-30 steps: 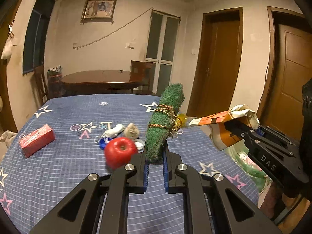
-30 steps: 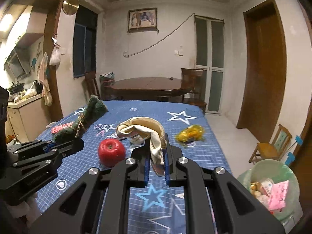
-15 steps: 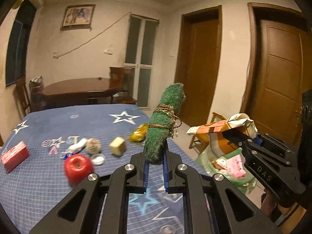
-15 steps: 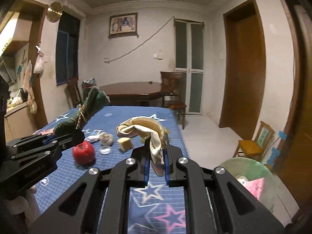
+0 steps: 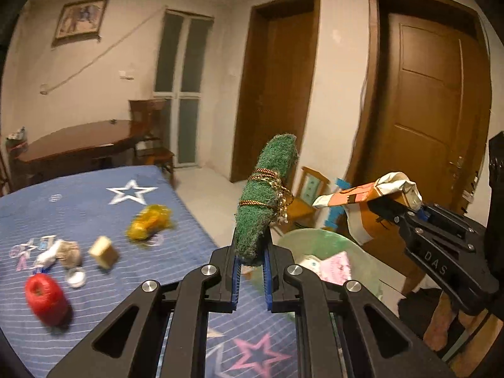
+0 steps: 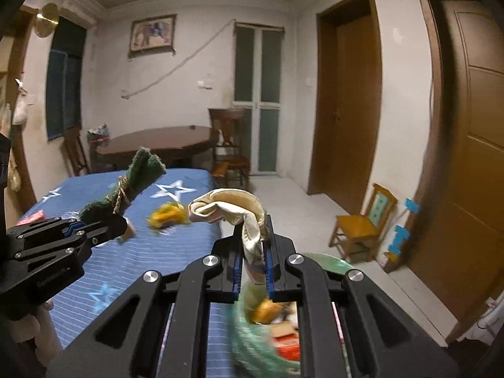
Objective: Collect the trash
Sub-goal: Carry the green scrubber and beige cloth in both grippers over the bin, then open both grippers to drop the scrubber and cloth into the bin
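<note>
While clamped on trash, both grippers (image 5: pixel 252 278) (image 6: pixel 254 271) above bin (image 5: pixel 327 242).

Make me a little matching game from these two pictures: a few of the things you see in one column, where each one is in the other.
Things:
1. green scrubber roll
2. crumpled paper wrapper
3. red apple
4. pale green bin

Places:
a. lying on the blue star cloth
b. clamped in the right gripper
c. beside the table, already holding trash
d. clamped in the left gripper

Pairs: 1-d, 2-b, 3-a, 4-c

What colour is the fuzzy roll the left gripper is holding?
Dark green, tied with gold string. The fuzzy roll shows best in the left wrist view.
</note>
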Action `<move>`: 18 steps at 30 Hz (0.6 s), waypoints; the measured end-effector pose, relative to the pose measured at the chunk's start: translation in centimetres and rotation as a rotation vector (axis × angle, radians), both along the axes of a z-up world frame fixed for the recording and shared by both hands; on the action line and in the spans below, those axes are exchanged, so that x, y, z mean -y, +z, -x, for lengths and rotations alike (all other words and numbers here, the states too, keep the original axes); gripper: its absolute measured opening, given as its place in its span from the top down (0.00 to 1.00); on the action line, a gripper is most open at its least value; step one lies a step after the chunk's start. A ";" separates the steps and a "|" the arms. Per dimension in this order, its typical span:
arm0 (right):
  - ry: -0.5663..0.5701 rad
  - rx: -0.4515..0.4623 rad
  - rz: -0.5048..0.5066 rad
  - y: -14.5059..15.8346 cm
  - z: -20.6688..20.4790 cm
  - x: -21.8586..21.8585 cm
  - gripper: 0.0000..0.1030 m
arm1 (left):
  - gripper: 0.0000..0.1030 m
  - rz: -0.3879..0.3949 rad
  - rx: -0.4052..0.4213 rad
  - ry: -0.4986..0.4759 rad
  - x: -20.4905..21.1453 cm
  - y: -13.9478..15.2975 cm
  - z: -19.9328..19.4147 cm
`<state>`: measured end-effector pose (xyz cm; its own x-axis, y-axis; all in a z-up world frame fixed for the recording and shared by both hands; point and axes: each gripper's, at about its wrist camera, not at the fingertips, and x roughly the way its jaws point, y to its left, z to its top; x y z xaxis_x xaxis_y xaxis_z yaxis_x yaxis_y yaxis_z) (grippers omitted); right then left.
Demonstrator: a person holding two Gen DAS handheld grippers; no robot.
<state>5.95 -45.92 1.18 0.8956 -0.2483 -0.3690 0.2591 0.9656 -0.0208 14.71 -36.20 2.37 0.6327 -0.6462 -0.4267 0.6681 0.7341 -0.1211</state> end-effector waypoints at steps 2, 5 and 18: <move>-0.021 -0.029 -0.009 -0.3 -0.1 1.6 0.90 | 0.87 -0.004 -0.022 -0.027 1.7 -0.3 -0.4; -0.046 -0.077 -0.022 -1.2 -0.5 3.8 0.90 | 0.87 -0.015 -0.057 -0.071 4.7 -1.1 -1.2; -0.068 -0.307 -0.141 -7.7 -2.8 10.8 0.90 | 0.87 -0.154 -0.280 -0.152 15.5 -10.1 -6.6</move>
<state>8.72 -56.67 -6.52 0.7209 -0.2307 -0.6535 0.3249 0.9454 0.0247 21.28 -51.66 -7.70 0.3788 -0.6385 -0.6699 0.7278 0.6527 -0.2105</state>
